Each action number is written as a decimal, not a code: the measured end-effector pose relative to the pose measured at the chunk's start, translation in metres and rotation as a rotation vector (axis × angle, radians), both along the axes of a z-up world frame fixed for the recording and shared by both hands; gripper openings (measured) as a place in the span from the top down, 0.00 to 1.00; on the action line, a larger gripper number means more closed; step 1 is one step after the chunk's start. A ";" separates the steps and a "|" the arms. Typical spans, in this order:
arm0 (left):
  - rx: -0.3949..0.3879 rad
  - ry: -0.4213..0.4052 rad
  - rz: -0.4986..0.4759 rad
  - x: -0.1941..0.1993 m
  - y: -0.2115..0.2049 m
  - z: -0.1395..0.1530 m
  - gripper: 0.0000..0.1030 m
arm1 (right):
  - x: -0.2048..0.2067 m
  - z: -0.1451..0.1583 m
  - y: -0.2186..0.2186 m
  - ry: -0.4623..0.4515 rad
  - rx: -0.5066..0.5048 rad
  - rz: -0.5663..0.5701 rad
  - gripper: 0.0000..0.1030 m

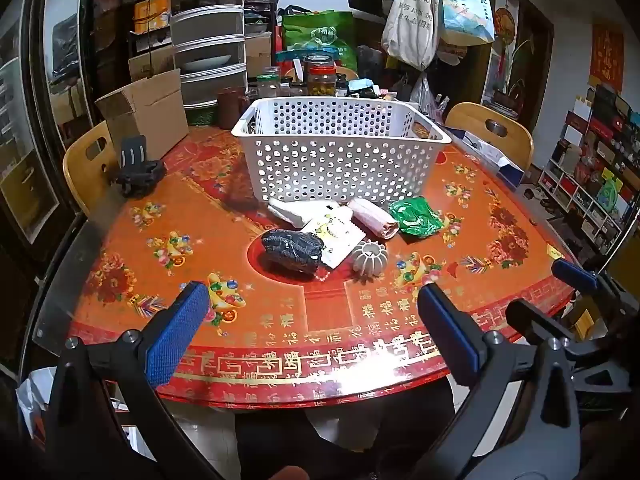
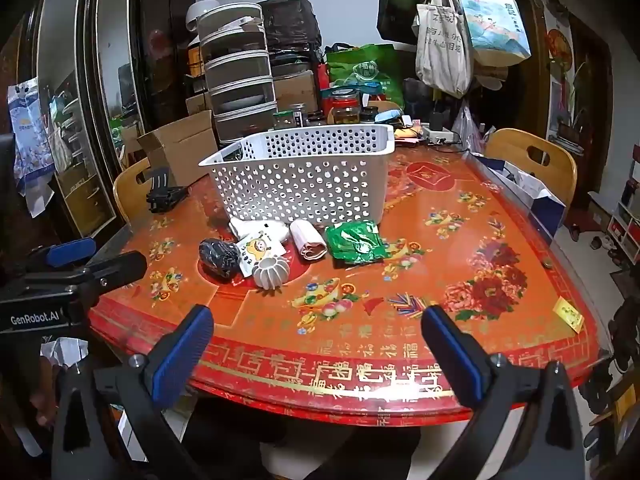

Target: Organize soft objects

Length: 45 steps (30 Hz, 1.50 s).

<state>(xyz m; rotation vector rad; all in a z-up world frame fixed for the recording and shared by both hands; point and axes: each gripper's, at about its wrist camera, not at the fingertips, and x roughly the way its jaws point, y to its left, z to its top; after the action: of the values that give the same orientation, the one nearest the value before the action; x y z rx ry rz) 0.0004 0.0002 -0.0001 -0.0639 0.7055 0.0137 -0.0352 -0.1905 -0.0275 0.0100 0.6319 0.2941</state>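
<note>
Nearest, the left tool (image 1: 308,296) hangs over the near edge of the red patterned worktop (image 1: 120,264) with its blue pads spread wide and nothing between them; the right tool (image 2: 316,320) stands the same way – wide and empty – over the same edge, and shows in the left view at 3 o'clock.

Past the pads, toward 12 o'clock in the left view, the soft things lie in a loose cluster on the worktop: a black bundle (image 1: 292,250) nearest, a white ribbed ball (image 1: 370,256) just to its 3 o'clock, a flat yellow-and-white packet (image 1: 334,238) touching the bundle and lying behind both; further back a white pouch (image 1: 288,210) at 11 o'clock of the packet, a pink roll (image 1: 372,216) at its 1 o'clock, and a crumpled green bag (image 1: 416,216) just beside the roll at 3 o'clock.

Behind the cluster stands the white perforated basket (image 1: 340,164) – upright, none of these things in it; a black clamp (image 1: 138,172) sits well apart at 9 o'clock of the basket, with a cardboard box (image 1: 148,114) beyond it.
</note>
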 end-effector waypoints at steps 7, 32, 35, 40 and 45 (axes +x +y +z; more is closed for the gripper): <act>0.000 -0.007 -0.013 0.001 0.007 0.002 0.00 | -0.001 0.003 0.001 -0.008 0.001 -0.003 0.00; 0.023 -0.005 -0.017 -0.003 -0.006 0.000 0.00 | -0.002 0.005 -0.002 -0.006 0.006 0.007 0.00; 0.023 -0.004 -0.020 -0.003 -0.007 -0.001 0.00 | -0.003 0.006 -0.002 -0.007 0.010 0.009 0.00; 0.024 -0.004 -0.027 -0.003 -0.007 -0.001 0.00 | -0.002 0.006 -0.001 -0.005 0.009 0.007 0.00; 0.024 -0.004 -0.027 -0.003 -0.008 -0.001 0.00 | -0.002 0.006 -0.003 -0.005 0.011 0.008 0.00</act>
<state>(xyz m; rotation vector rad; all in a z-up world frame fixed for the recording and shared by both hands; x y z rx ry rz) -0.0030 -0.0076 -0.0009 -0.0311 0.7019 -0.0038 -0.0370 -0.1930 -0.0217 0.0179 0.6258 0.3049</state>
